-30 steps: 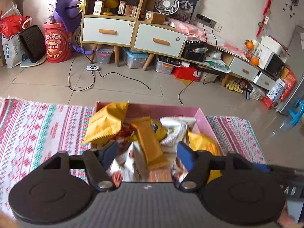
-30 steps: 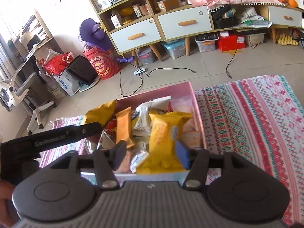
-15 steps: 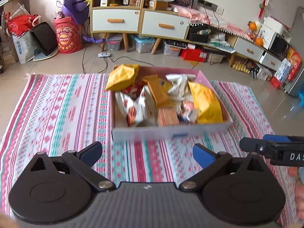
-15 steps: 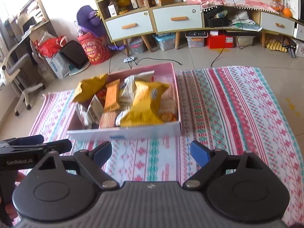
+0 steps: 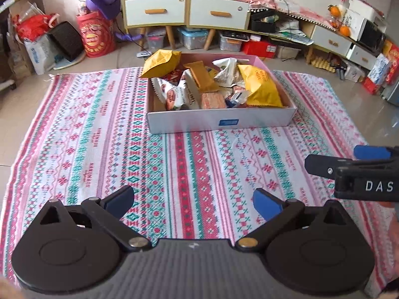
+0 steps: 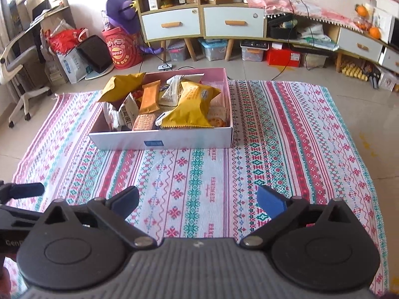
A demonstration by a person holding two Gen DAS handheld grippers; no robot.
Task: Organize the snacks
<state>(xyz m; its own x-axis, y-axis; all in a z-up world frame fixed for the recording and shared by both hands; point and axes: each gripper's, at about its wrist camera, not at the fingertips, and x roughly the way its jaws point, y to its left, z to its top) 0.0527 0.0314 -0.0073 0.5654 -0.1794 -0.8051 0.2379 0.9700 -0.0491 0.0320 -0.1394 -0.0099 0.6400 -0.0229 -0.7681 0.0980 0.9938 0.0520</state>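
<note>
A shallow white box [image 5: 189,122] with a pink inside stands on a patterned rug and also shows in the right wrist view [image 6: 124,140]. It holds several snack packets: a yellow bag [image 5: 259,87], another yellow bag [image 5: 159,62] leaning over the far left rim, an orange bar [image 5: 202,78] and white packets [image 5: 172,92]. My left gripper [image 5: 193,201] is open and empty, well back from the box over the rug. My right gripper [image 6: 197,200] is open and empty, also back from the box. It shows from the side in the left wrist view [image 5: 349,162].
The striped rug [image 6: 274,149] covers the tiled floor around the box. Behind it stand white-drawered cabinets [image 6: 204,22], a red drum [image 6: 121,49], storage bins, cables and an office chair [image 6: 17,69] at the far left.
Both grippers have pulled back and up from over the box and opened wide. The snacks stay in the box.
</note>
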